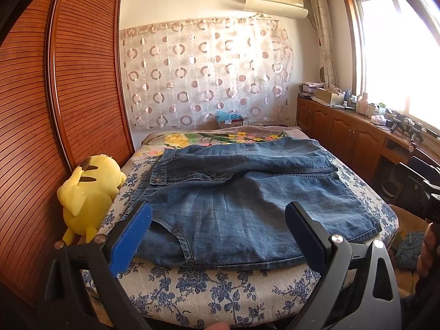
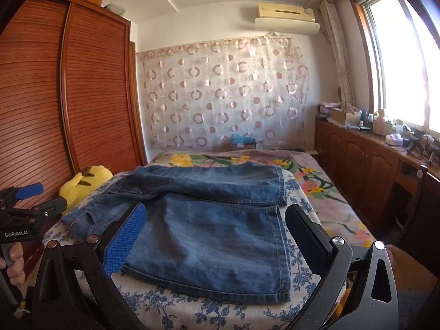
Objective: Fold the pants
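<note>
**Risk assessment: denim spread flat, both tools clear of the cloth**

Bedroom setting, daylight from the side window. Work surface is a bed with a blue-and-white floral cover (image 1: 220, 283). On it lie the blue denim pants (image 1: 247, 200), spread crosswise with the two legs side by side, waistband and button toward the tall slatted wooden wardrobe (image 1: 68, 96), hems toward the window side. Cloth at the waist end is bunched and rumpled.

Left gripper (image 1: 218, 233): jaws spread wide, nothing between them, poised at the near edge by the waist end. Right gripper (image 2: 216, 233): likewise spread wide and empty, poised over the near leg's hem end. Neither appears to touch the denim.

Hazards noted, as judgement:

- Near leg lies close to the bed's front edge (the hem nearly reaches it); a pull toward the person could drag the fabric off the mattress.
- Denim is layered. A shallow pinch may catch only the top layer, so the fold comes up lopsided.
- Rumpling at the waist would be trapped inside any fold made before smoothing.
- Uneven lift between the two tools would skew the seams.
- Yellow plush toy with brown-tipped ears (image 1: 88, 192) sits just beside the waist end, against the wardrobe; a wide leftward sweep may knock it or snag cloth on it.
</note>
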A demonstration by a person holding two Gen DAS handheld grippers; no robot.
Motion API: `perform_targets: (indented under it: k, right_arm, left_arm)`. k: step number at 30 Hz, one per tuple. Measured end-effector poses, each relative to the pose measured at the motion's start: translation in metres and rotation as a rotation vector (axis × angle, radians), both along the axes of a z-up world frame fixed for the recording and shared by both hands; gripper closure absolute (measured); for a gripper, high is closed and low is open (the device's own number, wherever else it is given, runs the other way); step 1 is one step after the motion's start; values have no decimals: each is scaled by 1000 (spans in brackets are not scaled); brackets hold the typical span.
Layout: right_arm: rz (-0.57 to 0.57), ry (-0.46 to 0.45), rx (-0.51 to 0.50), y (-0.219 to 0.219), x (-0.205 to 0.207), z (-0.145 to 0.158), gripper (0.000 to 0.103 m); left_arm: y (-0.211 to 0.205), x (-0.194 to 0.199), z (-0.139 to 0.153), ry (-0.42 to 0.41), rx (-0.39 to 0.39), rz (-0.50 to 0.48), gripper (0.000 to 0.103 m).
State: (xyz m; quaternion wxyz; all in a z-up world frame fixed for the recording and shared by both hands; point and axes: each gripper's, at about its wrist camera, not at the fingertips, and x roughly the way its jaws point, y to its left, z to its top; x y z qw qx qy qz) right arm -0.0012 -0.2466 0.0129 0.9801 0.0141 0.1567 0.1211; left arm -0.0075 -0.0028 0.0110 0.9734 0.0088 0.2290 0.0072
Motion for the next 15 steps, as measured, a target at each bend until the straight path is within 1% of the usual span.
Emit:
perform_targets:
  k: [15]
  right_arm:
    - [0,1,2,-1,0,0,0]
  left_arm:
    - [0,-1,1,-4,1,-1,5]
